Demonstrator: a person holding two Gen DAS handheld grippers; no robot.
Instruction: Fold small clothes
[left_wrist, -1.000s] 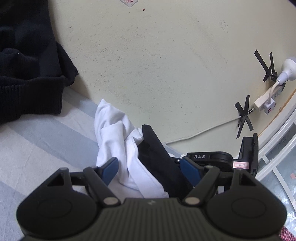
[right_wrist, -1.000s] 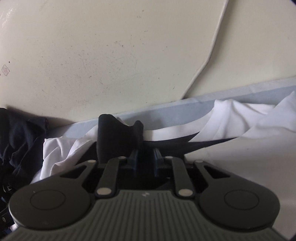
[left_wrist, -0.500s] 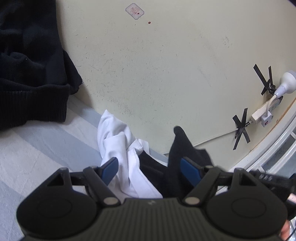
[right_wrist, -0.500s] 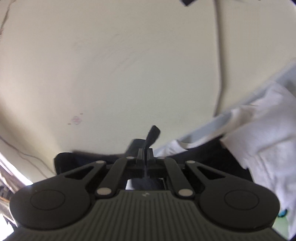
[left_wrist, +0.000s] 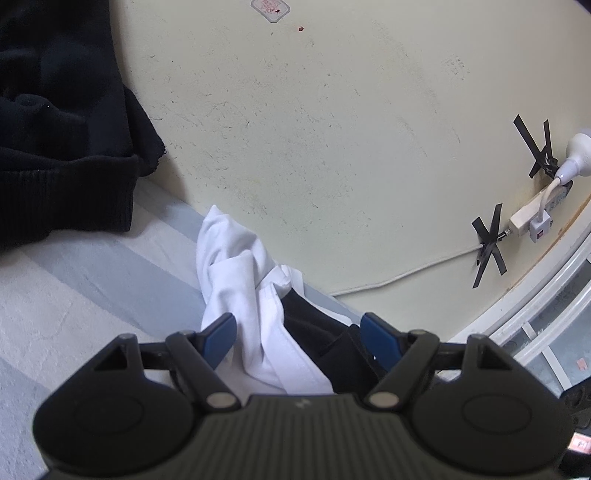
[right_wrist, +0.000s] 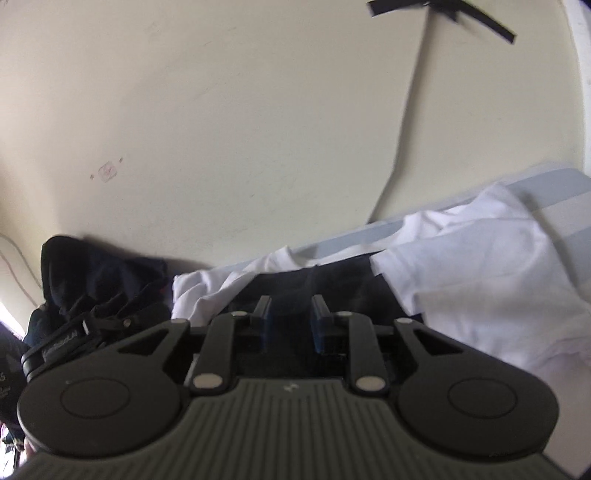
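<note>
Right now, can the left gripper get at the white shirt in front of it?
Probably yes. The left gripper stands open with the white shirt bunched between its fingers, nothing covering it. The black garment lies there too, so closing may catch both.

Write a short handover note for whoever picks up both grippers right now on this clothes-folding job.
Left gripper: jaws wide, not clamped; white garment and black garment lie between them.
Right gripper: jaws opening, nothing pinched; it sits just over the black garment.
Clothes: the black piece lies in a flat band on the striped bed sheet by the wall, with crumpled white cloth on both sides. A dark knit pile sits apart.
Done: the black piece looks laid down.
Left: the white garments are unfolded.
</note>
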